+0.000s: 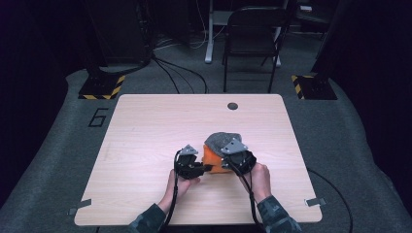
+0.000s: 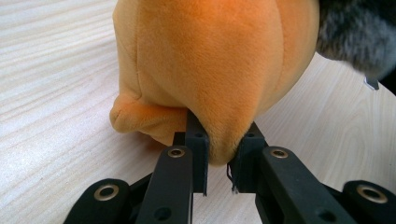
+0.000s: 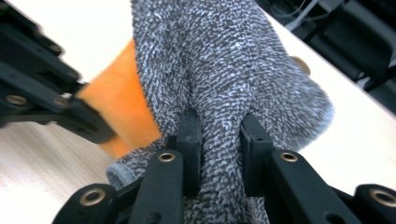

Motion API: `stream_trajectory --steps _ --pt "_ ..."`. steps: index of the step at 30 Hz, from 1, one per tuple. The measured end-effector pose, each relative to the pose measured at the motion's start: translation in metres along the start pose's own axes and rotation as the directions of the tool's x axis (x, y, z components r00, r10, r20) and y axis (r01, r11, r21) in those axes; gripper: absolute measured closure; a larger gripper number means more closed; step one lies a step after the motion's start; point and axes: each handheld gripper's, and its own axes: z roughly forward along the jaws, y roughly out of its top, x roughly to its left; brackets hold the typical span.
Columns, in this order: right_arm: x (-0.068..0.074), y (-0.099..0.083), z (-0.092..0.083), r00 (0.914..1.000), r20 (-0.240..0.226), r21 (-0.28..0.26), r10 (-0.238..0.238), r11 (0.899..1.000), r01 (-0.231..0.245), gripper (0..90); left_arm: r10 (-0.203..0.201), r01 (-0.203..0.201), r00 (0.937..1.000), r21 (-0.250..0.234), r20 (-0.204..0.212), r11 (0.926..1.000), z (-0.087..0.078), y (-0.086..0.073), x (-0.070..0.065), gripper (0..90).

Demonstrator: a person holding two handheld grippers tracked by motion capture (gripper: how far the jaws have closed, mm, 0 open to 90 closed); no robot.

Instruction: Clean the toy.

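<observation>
Near table edge: the person's two hands enter side by side, well inside the wooden table [image 1: 145,126]. Landmark is the orange plush toy [image 1: 212,161], lying right of table centre.

Left gripper [image 1: 203,168] sits just left of the toy, jaws clenched on a fold of orange plush [image 2: 219,79].

Right gripper [image 1: 228,162] sits at the toy's right, jaws clamped on the grey knitted sock [image 3: 224,79] draped over the toy's top [image 1: 222,139].

Beyond the toy: bare tabletop, a dark round hole [image 1: 232,106] near the far edge. Further back, a black chair [image 1: 252,39] and floor cables [image 1: 180,73].
</observation>
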Motion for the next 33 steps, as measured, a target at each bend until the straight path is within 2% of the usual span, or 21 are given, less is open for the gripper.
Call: stream_trajectory --steps 5,7,9,11,14,15,16,17,19,20,23,24,26,28,29,31,33 --pt "-0.023 -0.015 0.007 0.9979 0.022 0.034 0.061 0.998 -0.062 74.0 0.003 -0.003 0.9999 -0.007 0.010 1.0000 0.001 0.000 0.001 79.8" --pt "-0.031 -0.024 0.013 0.9931 0.018 0.056 0.116 0.992 -0.117 74.0 0.007 -0.007 0.9998 -0.003 0.017 1.0000 0.001 0.000 0.001 79.7" --pt "-0.037 -0.030 0.018 0.9899 0.028 0.083 0.139 0.987 -0.141 74.0 0.010 -0.009 0.9998 -0.007 0.019 0.9999 0.001 0.000 0.001 79.7" --pt "-0.044 -0.039 0.027 0.9852 0.031 0.096 0.169 0.981 -0.171 74.0 0.014 -0.014 0.9997 -0.008 0.019 0.9999 0.001 -0.001 0.001 79.6" --pt "-0.051 -0.052 0.041 0.9764 0.025 0.151 0.214 0.965 -0.216 73.9 0.027 -0.027 0.9996 -0.014 0.013 0.9995 0.001 -0.001 0.001 79.6" --pt "-0.054 -0.057 0.047 0.9750 0.016 0.182 0.222 0.958 -0.221 73.8 0.026 -0.026 0.9995 -0.016 0.016 0.9995 0.001 -0.001 0.000 79.5" --pt "-0.055 -0.061 0.051 0.9752 0.009 0.186 0.221 0.958 -0.219 73.8 0.030 -0.030 0.9994 -0.012 0.016 0.9995 0.001 -0.001 0.000 79.5" --pt "-0.058 -0.065 0.055 0.9733 0.001 0.203 0.230 0.953 -0.225 73.8 0.031 -0.031 0.9994 -0.012 0.017 0.9994 0.001 -0.001 0.000 79.5" --pt "-0.061 -0.066 0.053 0.9696 -0.004 0.216 0.245 0.947 -0.238 73.8 0.041 -0.041 0.9990 -0.019 0.018 0.9990 0.000 -0.001 0.000 79.5" --pt "-0.064 -0.064 0.048 0.9703 0.004 0.199 0.242 0.951 -0.238 73.8 0.044 -0.043 0.9989 -0.018 0.019 0.9989 0.000 0.000 0.000 79.4" --pt "-0.071 -0.048 0.020 0.9629 0.010 0.116 0.270 0.956 -0.269 73.8 0.043 -0.042 0.9989 -0.025 0.019 0.9988 0.001 -0.001 0.000 79.2" --pt "-0.072 -0.039 0.006 0.9647 -0.004 0.077 0.263 0.962 -0.262 73.8 0.047 -0.046 0.9988 -0.023 0.017 0.9987 0.000 -0.001 0.000 79.1" --pt "-0.067 -0.026 -0.011 0.9695 -0.018 0.014 0.244 0.970 -0.244 73.8 0.053 -0.052 0.9985 -0.023 0.014 0.9984 0.001 -0.001 -0.002 79.0" --pt "-0.053 -0.009 -0.028 0.9812 -0.045 -0.033 0.187 0.981 -0.189 73.8 0.070 -0.070 0.9975 -0.023 0.008 0.9973 0.001 -0.001 -0.002 79.0" --pt "-0.046 -0.004 -0.031 0.9846 -0.053 -0.042 0.166 0.985 -0.169 73.8 0.063 -0.063 0.9980 -0.023 0.008 0.9978 0.001 -0.001 -0.003 78.9" --pt "-0.025 0.006 -0.032 0.9919 -0.074 -0.044 0.103 0.993 -0.107 73.8 0.082 -0.082 0.9966 -0.015 0.004 0.9965 0.001 0.000 -0.003 78.9" --pt "-0.008 0.010 -0.028 0.9942 -0.091 -0.026 0.057 0.998 -0.059 73.8 0.076 -0.076 0.9971 -0.023 0.005 0.9969 0.001 -0.001 -0.003 78.9"
